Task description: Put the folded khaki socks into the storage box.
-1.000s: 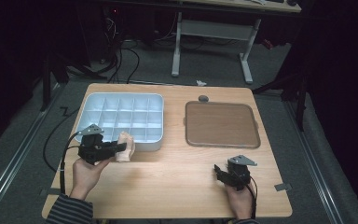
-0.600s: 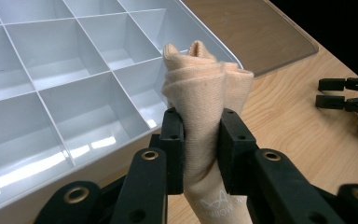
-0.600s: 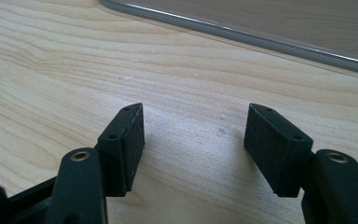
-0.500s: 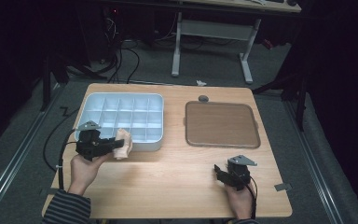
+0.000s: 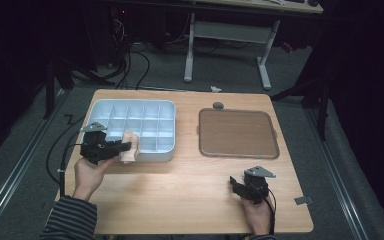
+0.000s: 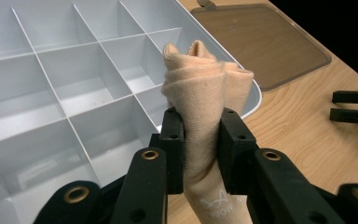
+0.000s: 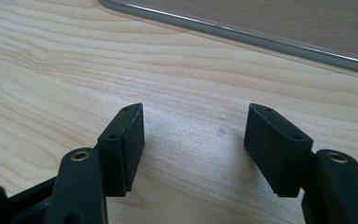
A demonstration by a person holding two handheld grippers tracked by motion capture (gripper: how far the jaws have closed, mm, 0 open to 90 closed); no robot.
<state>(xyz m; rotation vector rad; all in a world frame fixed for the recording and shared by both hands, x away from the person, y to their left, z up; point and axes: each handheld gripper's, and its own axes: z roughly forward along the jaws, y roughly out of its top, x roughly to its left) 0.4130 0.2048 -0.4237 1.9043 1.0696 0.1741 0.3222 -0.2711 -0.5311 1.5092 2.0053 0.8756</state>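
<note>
Little has moved since a second ago: my left fingers (image 6: pixel 200 149) still pinch the rolled beige sock (image 6: pixel 205 98), its long axis running straight out between them, tip at 12 o'clock over the white divider tray's (image 5: pixel 100 107) near-right compartment. I'd carry it forward with the left hand; my right fingers (image 7: pixel 193 144) stand wide, empty, on the tabletop (image 5: pixel 180 195).

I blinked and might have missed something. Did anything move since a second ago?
Hardly anything. The left claw still squeezes the rolled sock at the near edge of the tray; hand and sock barely shifted. The right claw stays open over the bare table, and the lid lies where it was.
</note>
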